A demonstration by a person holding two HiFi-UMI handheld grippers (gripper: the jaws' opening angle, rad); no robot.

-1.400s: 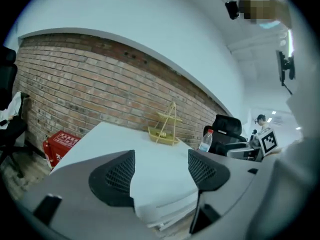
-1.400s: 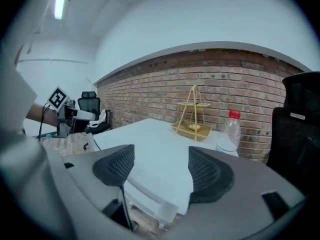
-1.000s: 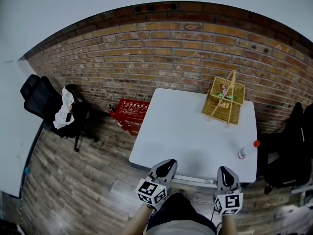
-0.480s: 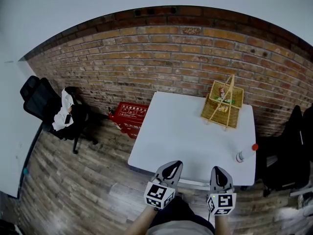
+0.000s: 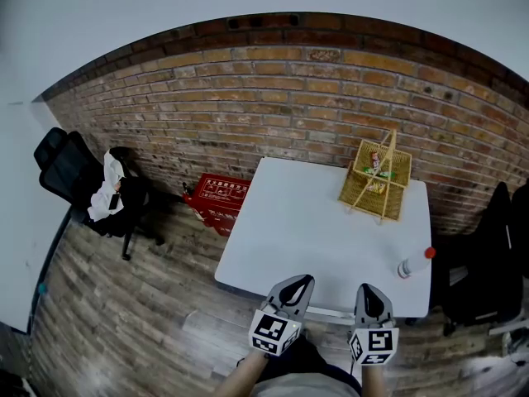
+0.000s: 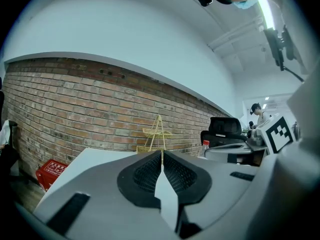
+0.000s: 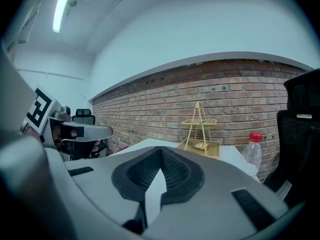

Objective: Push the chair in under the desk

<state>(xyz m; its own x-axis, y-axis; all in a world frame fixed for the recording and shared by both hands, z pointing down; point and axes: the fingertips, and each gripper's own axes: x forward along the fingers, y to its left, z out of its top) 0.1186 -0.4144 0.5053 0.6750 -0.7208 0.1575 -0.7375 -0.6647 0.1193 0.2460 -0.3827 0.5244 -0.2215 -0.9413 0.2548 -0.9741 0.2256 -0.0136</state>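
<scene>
Well, I judge the push itself is the step in hand: both my hands are at the near edge of the desk (image 5: 314,222), and next I should press forward evenly so the chair runs straight under. From the left, a black office chair (image 5: 70,168) with clothes draped on it stands by the brick wall, well apart from the desk, with a red box (image 5: 219,195) on the floor between them. My left gripper (image 5: 299,282) is clenched on nothing, its jaws pressed together. It reaches out nearly level, its tip over the desk's near edge. Below and between my hands is a dark rounded shape (image 5: 299,361). I take it for the back of the chair I am to push, close against the desk, though I cannot rule out my own clothing. My right gripper (image 5: 369,290) is likewise closed and empty, held just beside the left and pointing the same way. Farther right are a wicker basket (image 5: 376,179), a bottle (image 5: 413,263) at the desk's corner, and a second black chair (image 5: 486,259).
</scene>
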